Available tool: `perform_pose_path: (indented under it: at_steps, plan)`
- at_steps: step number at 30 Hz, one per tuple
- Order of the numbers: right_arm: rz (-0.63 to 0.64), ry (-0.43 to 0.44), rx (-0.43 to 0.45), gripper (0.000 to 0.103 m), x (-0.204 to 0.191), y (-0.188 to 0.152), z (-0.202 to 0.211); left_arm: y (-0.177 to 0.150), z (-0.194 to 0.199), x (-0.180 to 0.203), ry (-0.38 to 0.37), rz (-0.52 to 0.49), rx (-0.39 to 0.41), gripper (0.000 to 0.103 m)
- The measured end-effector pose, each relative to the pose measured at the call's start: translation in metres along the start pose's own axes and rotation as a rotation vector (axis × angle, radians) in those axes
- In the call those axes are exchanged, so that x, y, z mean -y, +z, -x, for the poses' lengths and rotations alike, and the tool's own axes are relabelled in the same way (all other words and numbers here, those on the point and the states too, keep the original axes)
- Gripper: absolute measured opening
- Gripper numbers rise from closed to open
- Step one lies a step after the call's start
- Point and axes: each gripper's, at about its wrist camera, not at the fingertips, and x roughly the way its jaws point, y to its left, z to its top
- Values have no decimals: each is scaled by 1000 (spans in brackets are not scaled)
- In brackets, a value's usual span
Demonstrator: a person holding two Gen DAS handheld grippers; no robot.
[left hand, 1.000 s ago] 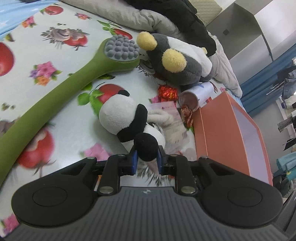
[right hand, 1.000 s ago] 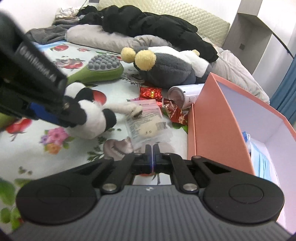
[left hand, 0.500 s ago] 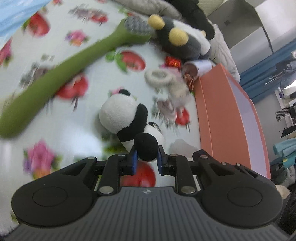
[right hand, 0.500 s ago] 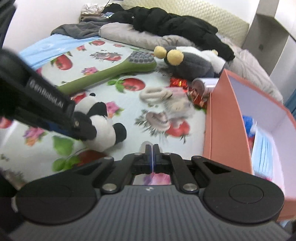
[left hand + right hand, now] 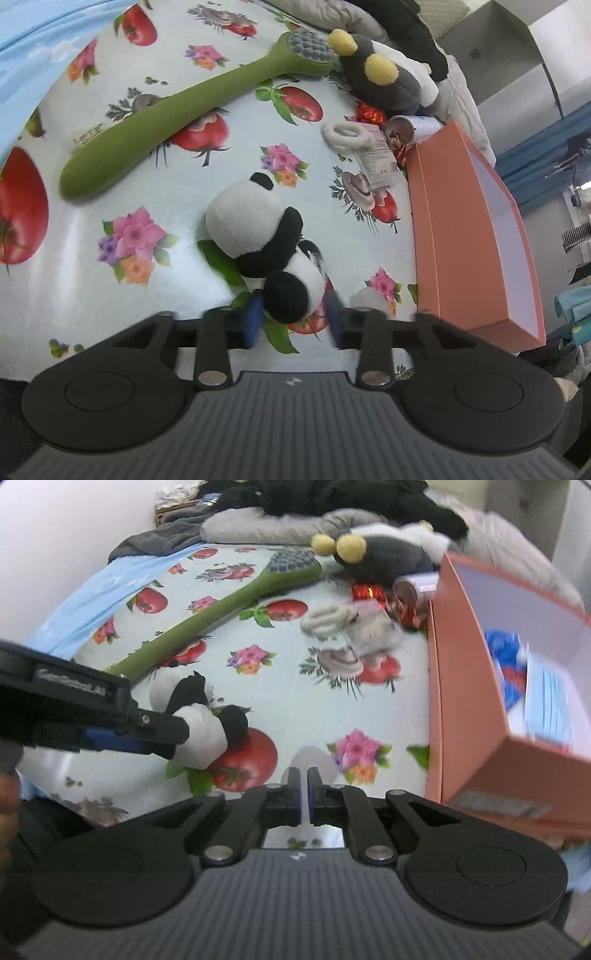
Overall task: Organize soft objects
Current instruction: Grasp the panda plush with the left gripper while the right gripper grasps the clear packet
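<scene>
A black-and-white panda plush (image 5: 243, 221) lies on the fruit-print bedsheet. Its black foot sits between the jaws of my left gripper (image 5: 293, 317). Those jaws are opening, and the blue pads stand off the foot, with a clear gap on the right side. The right wrist view shows the same panda (image 5: 201, 734) at the left, with a left finger (image 5: 162, 725) alongside it. My right gripper (image 5: 304, 790) hovers over bare sheet, its jaws opening a narrow slit with nothing between them. A grey plush with yellow ears (image 5: 384, 85) lies at the far end.
A long green massage brush (image 5: 177, 110) lies diagonally on the sheet. An orange box (image 5: 443, 240) stands to the right and holds blue packs (image 5: 546, 701). Near its far corner are a white fuzzy ring (image 5: 345, 133), a clear packet (image 5: 376, 158), a can (image 5: 406, 129) and red wrappers (image 5: 369, 110).
The left gripper brought the panda back from the pile by the box to the near sheet, then spread its jaws off the foot. The right gripper drew back and its jaws parted slightly.
</scene>
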Motion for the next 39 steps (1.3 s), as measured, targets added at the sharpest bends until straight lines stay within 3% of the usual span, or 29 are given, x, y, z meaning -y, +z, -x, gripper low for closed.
perform_pose_path:
  at_steps: [1, 2, 3, 8, 16, 19, 22, 33, 39]
  plan:
    - [-23, 6, -3, 28, 1, 0, 0, 0, 1, -1, -2, 12, 1, 60]
    - [-43, 10, 2, 47, 2, -1, 0, 0, 2, -2, -6, 21, 5, 60]
    - [-57, 11, 17, 54, 3, -2, 0, 0, 3, -2, -12, 26, 12, 60]
    - [-96, 28, 35, 54, 4, -2, -14, -3, 2, -1, 5, 64, 10, 60]
    - [-133, 20, -34, 52, 0, -8, -46, -9, 2, 7, 27, 91, 28, 60]
    - [-104, -6, -11, 33, -3, -7, -47, -10, 1, 10, 31, 99, 34, 60]
    - [-103, 2, 2, 26, 0, -6, -44, -8, -2, 12, 42, 115, 42, 60]
    - [-76, 0, 54, 25, 15, 1, -29, 0, -20, 18, 139, 207, 70, 60]
    - [-60, 11, 53, 26, 21, 3, -29, 4, -30, 22, 158, 187, 81, 59]
